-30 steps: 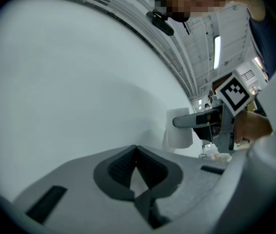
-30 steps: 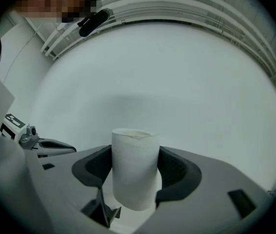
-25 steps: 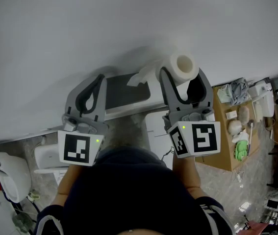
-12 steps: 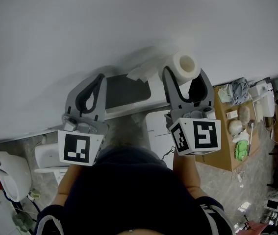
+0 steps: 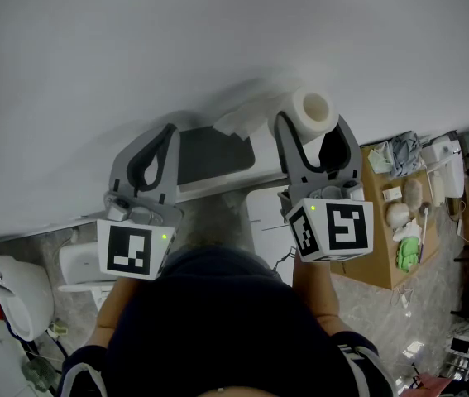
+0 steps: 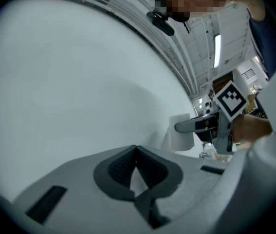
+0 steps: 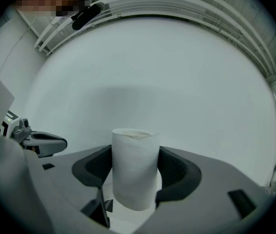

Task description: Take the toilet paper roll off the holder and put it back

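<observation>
My right gripper (image 5: 308,127) is shut on the white toilet paper roll (image 5: 311,112), held close to the white wall, with the roll's hollow core facing the head camera. In the right gripper view the roll (image 7: 135,168) stands upright between the dark pads of that gripper (image 7: 135,175). A loose tail of paper (image 5: 239,121) hangs left from the roll over the dark grey holder (image 5: 209,157) on the wall. My left gripper (image 5: 168,132) is shut and empty just left of the holder. The left gripper view has its jaws (image 6: 137,148) meeting, and the roll (image 6: 180,133) to the right.
The white wall (image 5: 176,48) fills the upper part of the head view. Below lie a white fixture (image 5: 260,213), a brown box (image 5: 380,246) carrying small items at the right, and a white appliance (image 5: 7,292) at the lower left.
The right gripper with the roll has drifted slightly right, and the paper tail has risen a little toward the wall. The left gripper has stayed put.
</observation>
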`<state>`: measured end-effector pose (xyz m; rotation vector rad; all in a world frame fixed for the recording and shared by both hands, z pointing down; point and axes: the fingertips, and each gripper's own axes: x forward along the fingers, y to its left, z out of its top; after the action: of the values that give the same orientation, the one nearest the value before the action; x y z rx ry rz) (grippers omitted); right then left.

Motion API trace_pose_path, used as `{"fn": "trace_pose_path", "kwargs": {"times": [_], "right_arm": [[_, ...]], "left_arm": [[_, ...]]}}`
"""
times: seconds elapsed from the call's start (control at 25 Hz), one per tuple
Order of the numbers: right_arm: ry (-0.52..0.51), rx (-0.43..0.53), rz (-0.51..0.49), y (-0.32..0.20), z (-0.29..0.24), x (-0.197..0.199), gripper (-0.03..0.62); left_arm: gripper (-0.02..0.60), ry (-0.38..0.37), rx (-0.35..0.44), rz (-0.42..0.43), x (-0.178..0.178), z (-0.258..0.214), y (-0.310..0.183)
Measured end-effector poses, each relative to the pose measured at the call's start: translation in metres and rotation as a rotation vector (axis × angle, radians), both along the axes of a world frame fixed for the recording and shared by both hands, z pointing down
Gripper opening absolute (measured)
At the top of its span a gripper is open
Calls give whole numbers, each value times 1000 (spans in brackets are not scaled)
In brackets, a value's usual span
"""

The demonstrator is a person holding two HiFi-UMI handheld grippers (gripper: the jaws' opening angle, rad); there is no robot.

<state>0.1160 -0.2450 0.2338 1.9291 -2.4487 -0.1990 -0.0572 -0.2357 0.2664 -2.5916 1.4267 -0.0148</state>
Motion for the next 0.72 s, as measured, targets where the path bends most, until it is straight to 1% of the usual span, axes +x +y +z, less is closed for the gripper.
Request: {"fn": "trace_pose_path", "kwargs": {"times": [0.32, 0.72], "right_arm": [[-1, 9, -11, 2, -4, -1, 296], [-2, 33, -59, 4, -16, -14, 296]], "left_arm": [[-2, -8, 3, 0, 1, -2, 2], [-2, -11, 0, -18, -3, -2, 4]]}}
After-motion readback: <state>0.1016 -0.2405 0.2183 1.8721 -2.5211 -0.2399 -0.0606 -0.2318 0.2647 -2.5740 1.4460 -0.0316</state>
